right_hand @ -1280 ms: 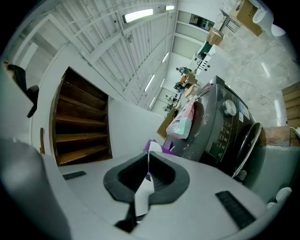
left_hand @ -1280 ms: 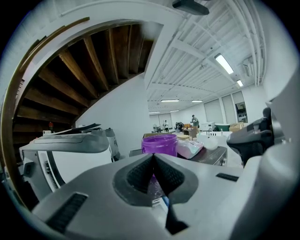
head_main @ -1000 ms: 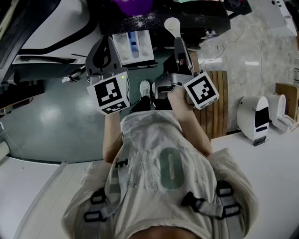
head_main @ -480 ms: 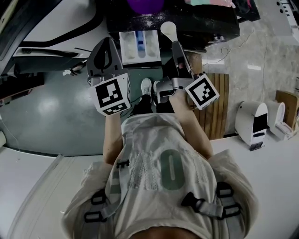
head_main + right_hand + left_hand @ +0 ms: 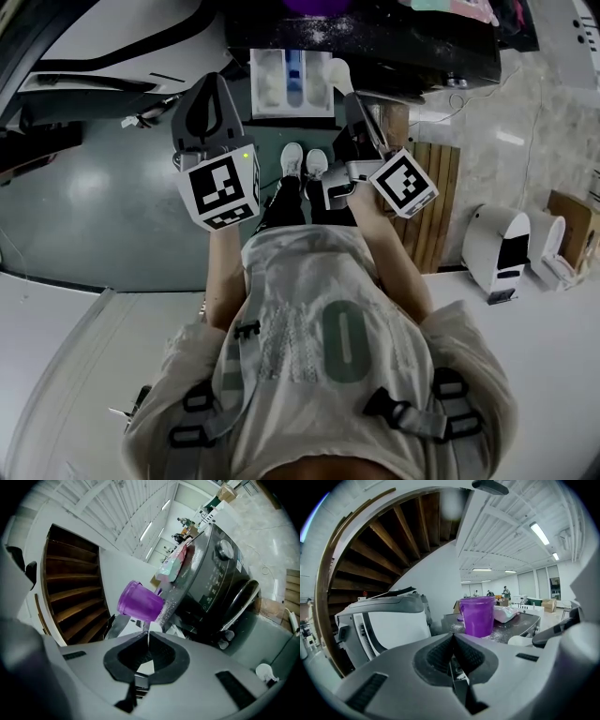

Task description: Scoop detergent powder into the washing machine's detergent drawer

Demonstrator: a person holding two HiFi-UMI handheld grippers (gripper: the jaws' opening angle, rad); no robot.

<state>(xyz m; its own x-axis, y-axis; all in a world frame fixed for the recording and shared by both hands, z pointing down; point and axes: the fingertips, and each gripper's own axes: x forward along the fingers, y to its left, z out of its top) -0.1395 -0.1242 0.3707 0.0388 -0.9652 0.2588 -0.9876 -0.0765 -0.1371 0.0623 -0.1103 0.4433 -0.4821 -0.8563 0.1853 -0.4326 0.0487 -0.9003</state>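
Pinching the handle of the white scoop (image 5: 338,74), the right gripper (image 5: 148,637) is holding its bowl at the three-o'clock edge of the detergent drawer (image 5: 255,89), likely to tip powder in, while the left gripper (image 5: 453,637) is waiting at nine o'clock, jaws pressed together on nothing.

- a large open hall, like a lab or workshop: white beamed ceiling (image 5: 506,522) with long strip lights (image 5: 539,532).
- a wooden staircase (image 5: 389,536) rises overhead.
- far-off people (image 5: 505,591) near cardboard boxes (image 5: 547,604).
- a dark washing machine (image 5: 215,588) stands on a green floor (image 5: 103,206).
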